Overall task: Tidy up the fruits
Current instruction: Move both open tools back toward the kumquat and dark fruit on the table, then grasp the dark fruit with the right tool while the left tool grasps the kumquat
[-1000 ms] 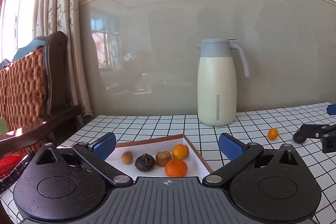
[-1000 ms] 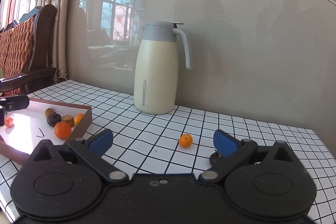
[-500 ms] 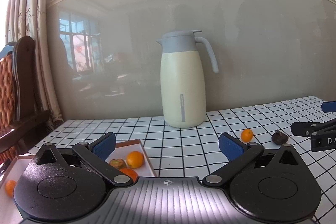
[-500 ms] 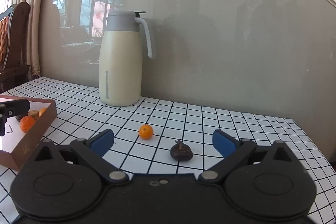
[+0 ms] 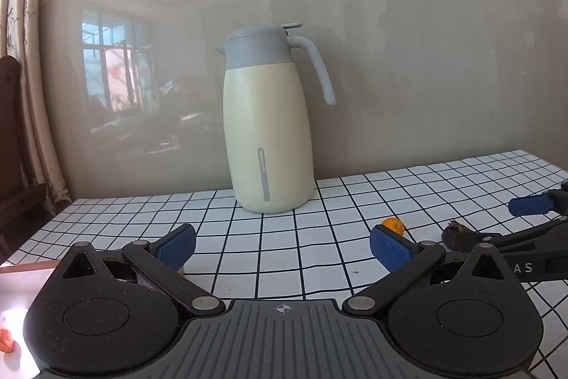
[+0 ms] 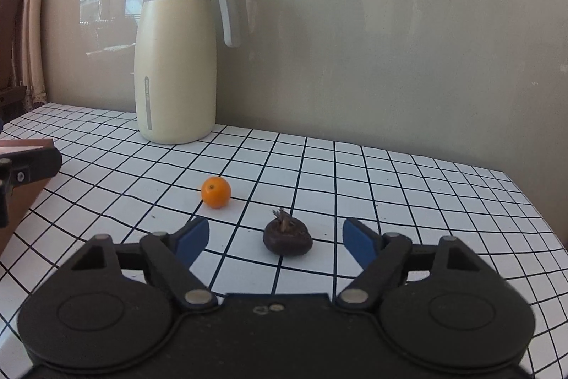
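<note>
A dark brown fruit with a dry stem [image 6: 287,237] lies on the checked tablecloth between the blue pads of my right gripper [image 6: 275,237]. Its jaws are closing, with a gap still on each side of the fruit. A small orange [image 6: 216,191] sits a little beyond and to the left. In the left wrist view my left gripper [image 5: 282,242] stands open over bare cloth with nothing between its fingers. The same orange [image 5: 393,225] and dark fruit [image 5: 458,233] show at its right, beside the right gripper [image 5: 511,222]. A corner of the fruit tray [image 5: 21,276] lies at lower left.
A cream jug with a grey lid and handle [image 5: 266,130] stands at the back against the wall. The table's right edge [image 6: 532,201] is near the dark fruit. A wooden chair [image 5: 10,116] and curtain are at the far left. A brown box corner [image 6: 21,201] sits left.
Both grippers swung right, away from the tray of fruit. The right gripper came down around the dark fruit and its jaws narrowed. The tray slid mostly out of the left view.
</note>
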Action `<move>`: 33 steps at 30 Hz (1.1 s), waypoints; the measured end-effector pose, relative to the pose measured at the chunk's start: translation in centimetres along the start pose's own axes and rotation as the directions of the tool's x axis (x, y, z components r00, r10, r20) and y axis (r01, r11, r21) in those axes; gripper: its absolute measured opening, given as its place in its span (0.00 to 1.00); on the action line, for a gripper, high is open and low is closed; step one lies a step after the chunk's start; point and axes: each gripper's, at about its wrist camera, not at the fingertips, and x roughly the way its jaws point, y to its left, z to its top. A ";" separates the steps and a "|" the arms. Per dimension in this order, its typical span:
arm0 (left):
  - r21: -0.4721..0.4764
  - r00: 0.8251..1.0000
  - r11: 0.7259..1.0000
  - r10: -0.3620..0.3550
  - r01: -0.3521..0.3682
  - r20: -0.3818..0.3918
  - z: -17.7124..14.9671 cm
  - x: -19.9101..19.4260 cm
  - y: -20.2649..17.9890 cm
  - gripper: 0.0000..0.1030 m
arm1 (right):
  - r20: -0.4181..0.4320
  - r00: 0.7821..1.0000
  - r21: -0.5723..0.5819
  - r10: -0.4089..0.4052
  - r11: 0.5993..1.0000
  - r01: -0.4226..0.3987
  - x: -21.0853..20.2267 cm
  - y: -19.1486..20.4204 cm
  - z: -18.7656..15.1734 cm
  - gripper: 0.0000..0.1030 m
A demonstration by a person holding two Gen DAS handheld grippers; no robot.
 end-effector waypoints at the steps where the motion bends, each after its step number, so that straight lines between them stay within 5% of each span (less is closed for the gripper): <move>1: 0.005 1.000 1.000 -0.005 0.005 -0.017 -0.1 0.6 -0.2 1.00 | -0.012 1.000 -0.003 -0.002 1.000 0.002 0.7 0.0 0.0 0.66; 11: 0.027 0.995 0.999 -0.030 0.033 -0.095 -0.4 5.1 -2.8 1.00 | -0.114 0.993 0.013 0.010 1.000 -0.008 5.1 -0.8 -0.5 0.55; 12: 0.024 0.995 0.999 -0.034 0.036 -0.098 -0.4 5.6 -3.1 1.00 | -0.110 0.994 0.021 0.000 1.000 0.002 5.3 -1.1 -0.5 0.46; 27: 0.043 0.975 0.988 -0.140 0.150 -0.172 0.1 12.0 -9.1 0.99 | -0.139 0.989 0.090 -0.048 0.994 0.060 6.6 -7.8 -0.8 0.32; 29: 0.052 0.971 0.986 -0.146 0.158 -0.188 0.0 12.6 -10.0 0.82 | -0.139 0.990 0.100 -0.041 0.994 0.055 6.4 -8.3 -0.9 0.32; 33: 0.069 0.969 0.986 -0.138 0.155 -0.204 0.1 13.5 -11.1 0.79 | -0.137 0.990 0.108 -0.029 0.993 0.044 6.4 -8.6 -0.9 0.32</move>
